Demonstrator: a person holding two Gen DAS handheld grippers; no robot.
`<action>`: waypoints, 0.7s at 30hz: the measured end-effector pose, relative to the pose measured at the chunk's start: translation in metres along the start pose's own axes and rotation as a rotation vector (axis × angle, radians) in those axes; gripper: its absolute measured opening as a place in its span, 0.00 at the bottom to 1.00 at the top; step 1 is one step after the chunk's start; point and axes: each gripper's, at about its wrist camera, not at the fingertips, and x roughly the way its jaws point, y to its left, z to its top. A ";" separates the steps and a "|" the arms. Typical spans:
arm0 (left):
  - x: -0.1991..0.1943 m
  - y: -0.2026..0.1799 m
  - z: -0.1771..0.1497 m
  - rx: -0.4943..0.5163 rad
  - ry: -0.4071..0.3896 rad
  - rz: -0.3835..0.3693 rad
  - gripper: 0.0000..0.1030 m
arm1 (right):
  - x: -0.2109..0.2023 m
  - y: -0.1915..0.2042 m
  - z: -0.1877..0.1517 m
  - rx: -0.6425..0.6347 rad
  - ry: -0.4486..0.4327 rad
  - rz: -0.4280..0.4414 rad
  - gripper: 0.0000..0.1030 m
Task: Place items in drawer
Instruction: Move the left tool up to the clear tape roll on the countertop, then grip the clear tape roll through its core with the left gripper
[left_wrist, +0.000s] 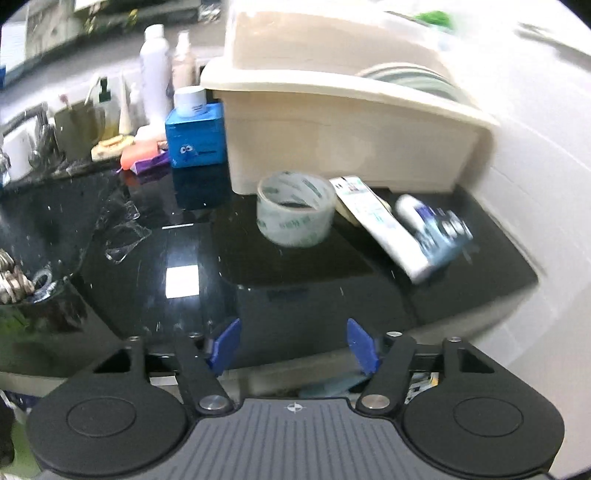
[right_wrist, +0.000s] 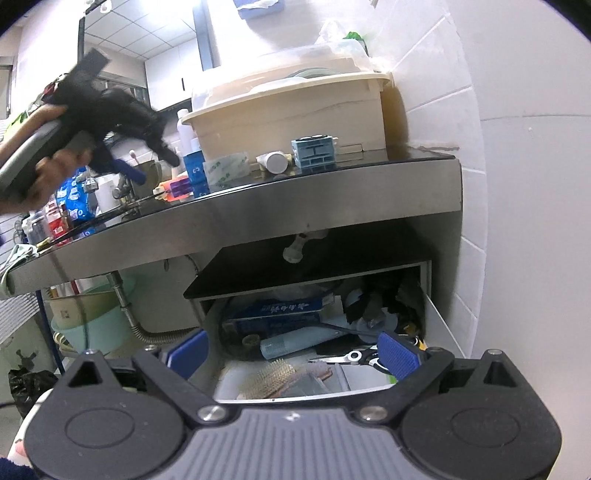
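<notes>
My left gripper (left_wrist: 293, 345) hovers open over the front of the black counter (left_wrist: 258, 266), with nothing between its blue fingers (left_wrist: 225, 345). Ahead of it lie a clear tape roll (left_wrist: 295, 212), a white tube (left_wrist: 376, 218) and a blue-and-white item (left_wrist: 439, 229). The right wrist view shows that gripper (right_wrist: 151, 162) in a person's hand above the counter's left part. Lower down, my right gripper (right_wrist: 294, 352) stands open and empty in front of the pulled-out drawer (right_wrist: 439, 325). The drawer holds a blue box (right_wrist: 277, 314), scissors (right_wrist: 354, 357), a hairbrush (right_wrist: 273, 376) and a pale blue tube (right_wrist: 295, 341).
A cream dish box (left_wrist: 351, 122) stands behind the tape against the tiled wall (left_wrist: 535, 166). A blue carton (left_wrist: 195, 136), bottles (left_wrist: 155, 70) and small clutter crowd the back left. A sink (left_wrist: 33, 288) lies at the left. Pipes and a green basin (right_wrist: 92, 314) sit under the counter.
</notes>
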 end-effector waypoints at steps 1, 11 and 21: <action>0.006 0.001 0.008 -0.004 0.005 0.018 0.51 | 0.000 -0.001 0.000 0.001 0.001 0.000 0.96; 0.065 0.039 0.072 -0.306 0.091 0.028 0.38 | 0.004 -0.002 -0.005 0.017 0.013 0.018 0.96; 0.091 0.054 0.097 -0.522 0.095 -0.016 0.37 | 0.003 -0.010 -0.008 0.032 0.021 0.010 0.96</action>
